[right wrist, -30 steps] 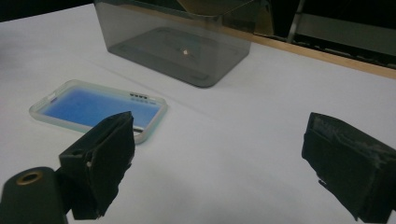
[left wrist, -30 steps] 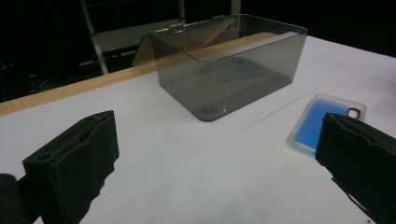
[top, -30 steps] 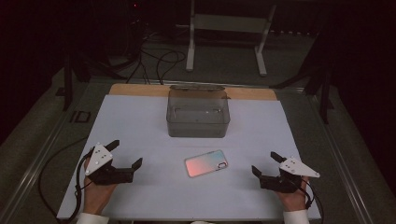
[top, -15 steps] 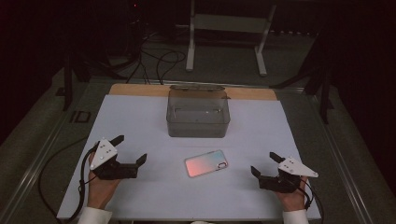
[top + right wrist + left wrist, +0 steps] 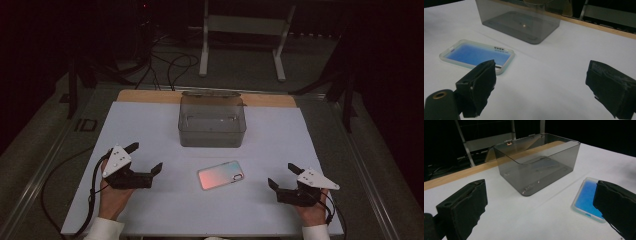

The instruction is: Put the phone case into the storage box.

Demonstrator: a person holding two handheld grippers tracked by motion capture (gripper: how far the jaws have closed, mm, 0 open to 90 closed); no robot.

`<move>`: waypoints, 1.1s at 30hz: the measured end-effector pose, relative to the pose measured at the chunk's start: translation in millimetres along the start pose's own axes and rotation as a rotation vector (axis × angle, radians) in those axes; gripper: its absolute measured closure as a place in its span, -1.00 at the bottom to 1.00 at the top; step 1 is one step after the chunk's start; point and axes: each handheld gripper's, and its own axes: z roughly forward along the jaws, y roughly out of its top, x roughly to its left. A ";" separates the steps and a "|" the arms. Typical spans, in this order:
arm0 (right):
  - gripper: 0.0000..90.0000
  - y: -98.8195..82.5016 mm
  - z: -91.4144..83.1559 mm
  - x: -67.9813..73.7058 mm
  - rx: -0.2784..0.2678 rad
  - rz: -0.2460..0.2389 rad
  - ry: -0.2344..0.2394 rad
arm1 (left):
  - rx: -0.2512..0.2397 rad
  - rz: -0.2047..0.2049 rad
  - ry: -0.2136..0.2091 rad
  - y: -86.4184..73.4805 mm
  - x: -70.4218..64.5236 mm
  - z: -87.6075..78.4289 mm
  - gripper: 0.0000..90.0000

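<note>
A white-topped table (image 5: 150, 125) bears two things — a smoky clear box (image 5: 212, 121) and, nearer, a phone (image 5: 220, 174) lying flat.

In my left gripper view, my jaw covered the near corner of the phone case (image 5: 587, 198) beside the smoky box (image 5: 537, 167); both forearms ran off the bottom edge.
</note>
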 end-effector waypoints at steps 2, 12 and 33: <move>-0.79 -0.1 0.1 0.1 0.000 0.001 0.000 | 0.003 0.004 -0.003 0.5 -0.7 1.9 -0.99; -0.79 -0.3 0.5 0.0 0.003 -0.003 -0.001 | 0.012 0.028 -0.008 5.7 -2.9 8.6 -0.99; -0.79 -0.8 0.8 -0.6 0.008 -0.005 -0.002 | 0.086 0.121 -0.070 26.0 -19.5 41.5 -0.99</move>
